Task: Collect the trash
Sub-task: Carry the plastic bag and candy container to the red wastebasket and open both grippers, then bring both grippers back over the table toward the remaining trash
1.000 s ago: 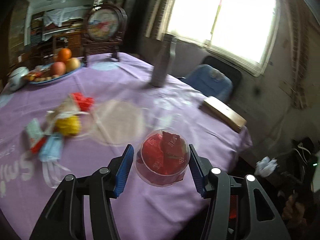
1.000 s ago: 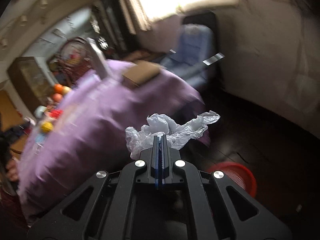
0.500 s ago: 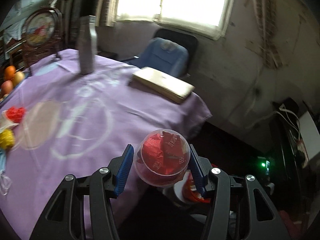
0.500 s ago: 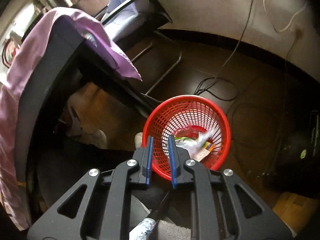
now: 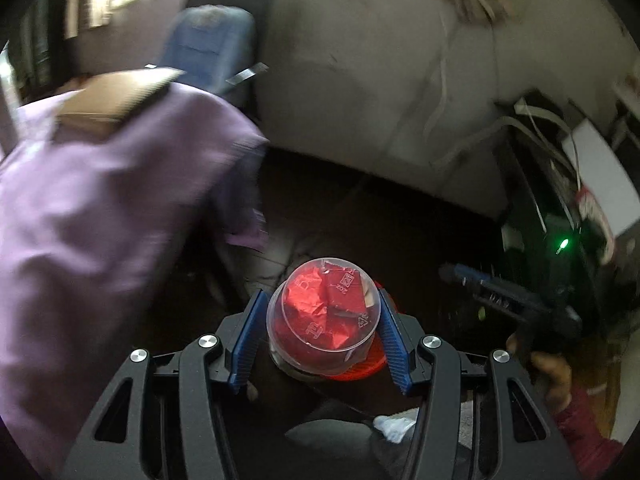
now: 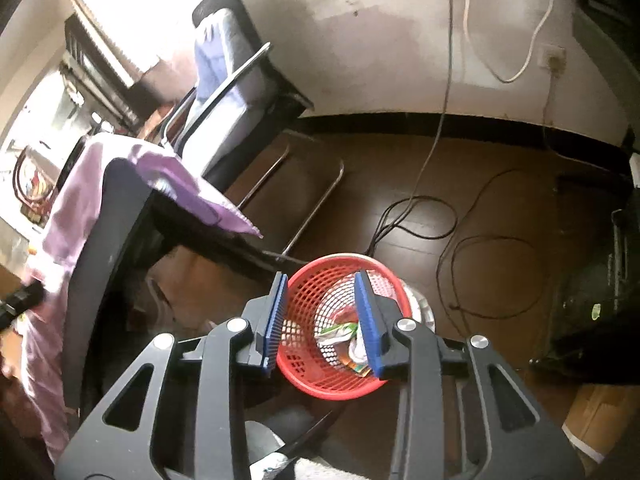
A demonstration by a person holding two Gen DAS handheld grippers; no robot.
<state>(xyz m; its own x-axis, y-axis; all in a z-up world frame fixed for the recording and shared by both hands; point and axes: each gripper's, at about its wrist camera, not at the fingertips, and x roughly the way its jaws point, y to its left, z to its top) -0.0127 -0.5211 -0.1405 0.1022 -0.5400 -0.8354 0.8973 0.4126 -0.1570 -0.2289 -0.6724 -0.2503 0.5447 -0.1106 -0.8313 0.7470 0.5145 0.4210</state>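
A purple cloth [image 5: 100, 208], soft and creased, drapes over the table's corner at the left, with one flat brown board [image 5: 116, 100] lying at the far edge of the table top. Behind it stands one blue padded chair [image 5: 212, 48] on a bent metal frame, against a stained plaster wall [image 5: 380, 80]; the floor [image 6: 460, 184] is dark brown and glossy, with thin cables looping across it.

The left gripper [image 5: 323, 334] is clenched on one clear plastic cup [image 5: 324, 320], round and smooth, stuffed with crumpled red foil wrappers; the ribbed blue pads press its sides. The cup hangs beyond the table edge, above the floor, with a red rim showing just beneath it.

The right gripper [image 6: 322, 318] stands released, its jaws having just been opening, with nothing between them. It hovers over one red plastic basket [image 6: 312, 376] of open lattice mesh, round, standing on the floor just off the table's corner. Crumpled wrappers [image 6: 344, 340] lie inside it; their number cannot be told.
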